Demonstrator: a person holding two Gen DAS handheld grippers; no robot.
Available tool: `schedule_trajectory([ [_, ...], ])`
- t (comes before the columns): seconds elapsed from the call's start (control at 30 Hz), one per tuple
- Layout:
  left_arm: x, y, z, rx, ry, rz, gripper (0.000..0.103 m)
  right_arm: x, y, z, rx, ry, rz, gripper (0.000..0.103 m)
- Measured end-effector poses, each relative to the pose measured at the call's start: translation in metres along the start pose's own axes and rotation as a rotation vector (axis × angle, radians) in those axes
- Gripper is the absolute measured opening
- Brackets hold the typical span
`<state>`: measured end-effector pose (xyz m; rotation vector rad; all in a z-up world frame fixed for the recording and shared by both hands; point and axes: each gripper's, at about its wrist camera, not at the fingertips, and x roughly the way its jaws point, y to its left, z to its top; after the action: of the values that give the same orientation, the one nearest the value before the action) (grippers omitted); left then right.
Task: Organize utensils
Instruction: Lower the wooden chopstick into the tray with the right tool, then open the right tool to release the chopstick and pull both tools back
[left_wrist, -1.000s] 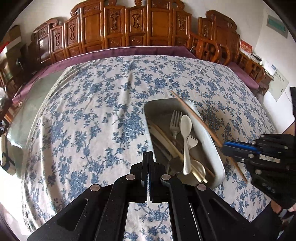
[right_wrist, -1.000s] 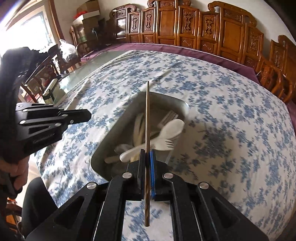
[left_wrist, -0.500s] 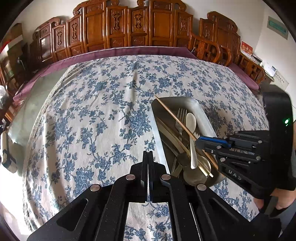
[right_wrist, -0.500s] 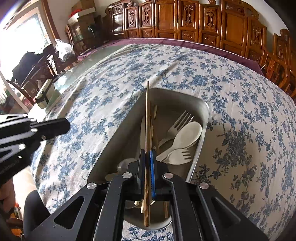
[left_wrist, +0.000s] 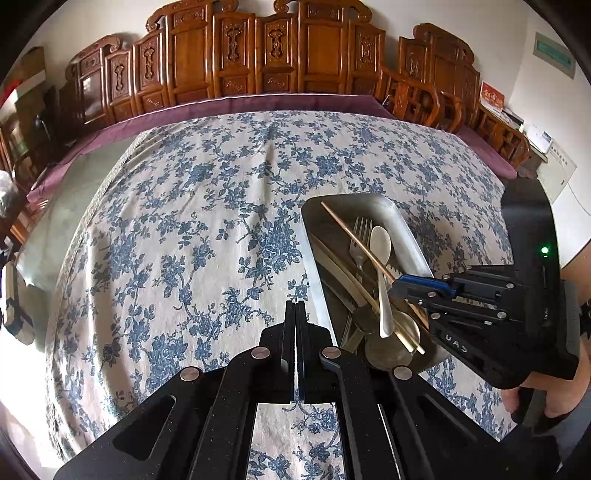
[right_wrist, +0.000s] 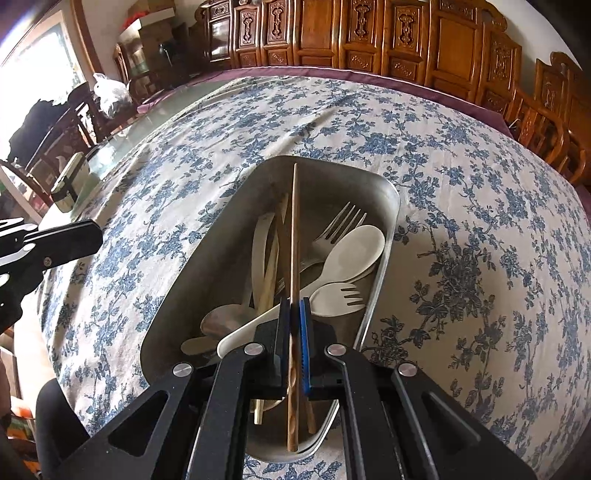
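A metal tray (right_wrist: 384, 192) (left_wrist: 406, 218) sits on the floral tablecloth and holds a metal fork (right_wrist: 338, 225), a cream spoon (right_wrist: 354, 249), a cream fork (right_wrist: 338, 297), a metal spoon (right_wrist: 221, 319) and pale chopsticks (right_wrist: 271, 258). My right gripper (right_wrist: 294, 306) is shut on a brown wooden chopstick (right_wrist: 294, 221), held low over the tray and pointing along its length; it also shows in the left wrist view (left_wrist: 397, 290). My left gripper (left_wrist: 295, 308) is shut and empty over the cloth just left of the tray.
The tablecloth (left_wrist: 207, 206) covers a large table with a purple edge (left_wrist: 258, 101). Carved wooden chairs (left_wrist: 314, 48) line the far side. A small box (right_wrist: 68, 181) stands on the bare glass at the table's left edge.
My right gripper has carried the brown chopstick from above the tray's right rim down and over the tray's inside. The left gripper has stayed shut by the tray.
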<state>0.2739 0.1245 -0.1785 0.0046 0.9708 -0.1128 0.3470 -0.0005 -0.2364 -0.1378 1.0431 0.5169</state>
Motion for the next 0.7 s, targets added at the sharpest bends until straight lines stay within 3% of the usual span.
schedule_trajectory([
  [0.13,-0.001,-0.001,0.000,0.005,0.001,0.000,0.000,-0.001,0.007,0.001,-0.024,-0.024,0.050,0.007],
  [0.2,-0.001,-0.001,0.000,0.005,0.001,0.001,0.000,-0.003,0.010,0.000,-0.037,-0.032,0.050,0.015],
  [0.33,-0.003,-0.003,0.000,0.003,0.001,0.005,0.000,-0.014,0.007,-0.002,-0.031,-0.058,0.069,0.016],
  [0.7,-0.015,-0.023,-0.004,-0.007,-0.025,0.003,0.001,-0.079,-0.024,-0.025,0.014,-0.186,0.027,0.019],
])
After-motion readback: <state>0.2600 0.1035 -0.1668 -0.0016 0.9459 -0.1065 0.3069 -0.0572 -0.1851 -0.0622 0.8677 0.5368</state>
